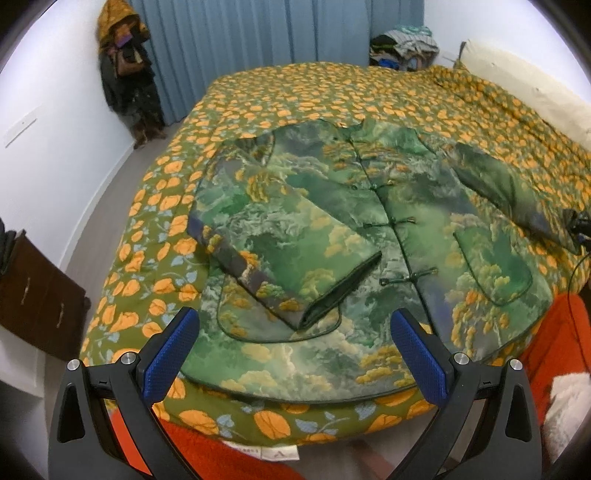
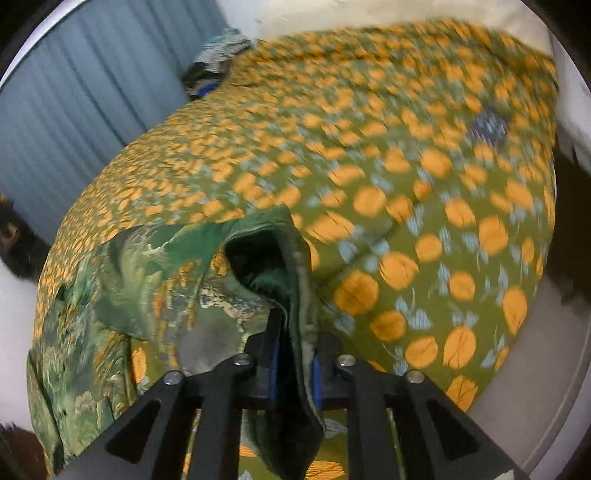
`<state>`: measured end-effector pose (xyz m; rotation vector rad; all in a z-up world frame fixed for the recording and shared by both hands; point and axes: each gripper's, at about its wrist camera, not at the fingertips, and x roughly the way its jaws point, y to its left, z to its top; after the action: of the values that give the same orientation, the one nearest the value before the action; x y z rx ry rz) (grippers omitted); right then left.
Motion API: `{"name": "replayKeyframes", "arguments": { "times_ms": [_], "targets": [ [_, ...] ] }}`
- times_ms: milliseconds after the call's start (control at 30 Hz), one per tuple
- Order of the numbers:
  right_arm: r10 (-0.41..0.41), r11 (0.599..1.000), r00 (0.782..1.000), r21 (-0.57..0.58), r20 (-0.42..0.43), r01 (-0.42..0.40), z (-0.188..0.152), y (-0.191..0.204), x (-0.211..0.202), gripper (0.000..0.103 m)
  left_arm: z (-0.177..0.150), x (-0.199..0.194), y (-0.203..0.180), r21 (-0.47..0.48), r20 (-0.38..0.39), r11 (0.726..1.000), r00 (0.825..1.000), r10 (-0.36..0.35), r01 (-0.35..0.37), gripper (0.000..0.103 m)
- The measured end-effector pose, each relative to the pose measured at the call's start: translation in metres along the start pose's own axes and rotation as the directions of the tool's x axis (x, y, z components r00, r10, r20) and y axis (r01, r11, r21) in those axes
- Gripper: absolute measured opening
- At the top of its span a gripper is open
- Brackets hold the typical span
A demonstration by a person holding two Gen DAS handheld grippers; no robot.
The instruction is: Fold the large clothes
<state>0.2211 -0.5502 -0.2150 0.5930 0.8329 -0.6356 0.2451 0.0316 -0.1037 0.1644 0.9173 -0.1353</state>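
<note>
A green landscape-print padded jacket (image 1: 332, 221) lies front up on the bed cover (image 1: 295, 92), buttoned down the middle. Its left sleeve (image 1: 295, 258) is folded across the chest, cuff toward me. My left gripper (image 1: 295, 317) hovers open over the jacket's hem, with nothing between its blue pads (image 1: 173, 354). The other sleeve (image 1: 498, 184) stretches out to the right, where my right gripper (image 1: 576, 225) meets its cuff. In the blurred right wrist view, that dark-lined cuff (image 2: 273, 266) stands lifted between the jaws of my right gripper (image 2: 294, 354), filling the narrow gap.
The bed cover is olive with orange leaves and fills both views. A pile of clothes (image 1: 404, 48) sits at the far corner by the blue curtain (image 1: 258, 29). Garments hang in the left corner (image 1: 125, 74). A dark cabinet (image 1: 33, 295) stands at left; red fabric (image 1: 554, 332) at lower right.
</note>
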Motion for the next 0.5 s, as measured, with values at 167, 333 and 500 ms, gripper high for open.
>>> {"name": "replayKeyframes", "arguments": {
  "times_ms": [167, 333, 500],
  "targets": [
    [-0.081, 0.996, 0.996, 0.046, 0.025, 0.079, -0.005, -0.019, -0.003, 0.041, 0.011, 0.015, 0.004, 0.086, 0.005, 0.996, 1.000, -0.004, 0.004, 0.103],
    [-0.147, 0.989, 0.971, -0.006, 0.191, 0.151, -0.005, -0.014, -0.048, 0.041, 0.017, 0.035, -0.001, 0.248, 0.002, 0.968, 0.999, -0.049, 0.047, 0.103],
    [-0.046, 0.989, 0.963, -0.126, 0.266, 0.082, -0.022, 0.026, -0.098, 0.051, 0.024, 0.077, -0.017, 0.357, -0.051, 0.925, 0.991, -0.123, 0.133, 0.103]
  ]
}}
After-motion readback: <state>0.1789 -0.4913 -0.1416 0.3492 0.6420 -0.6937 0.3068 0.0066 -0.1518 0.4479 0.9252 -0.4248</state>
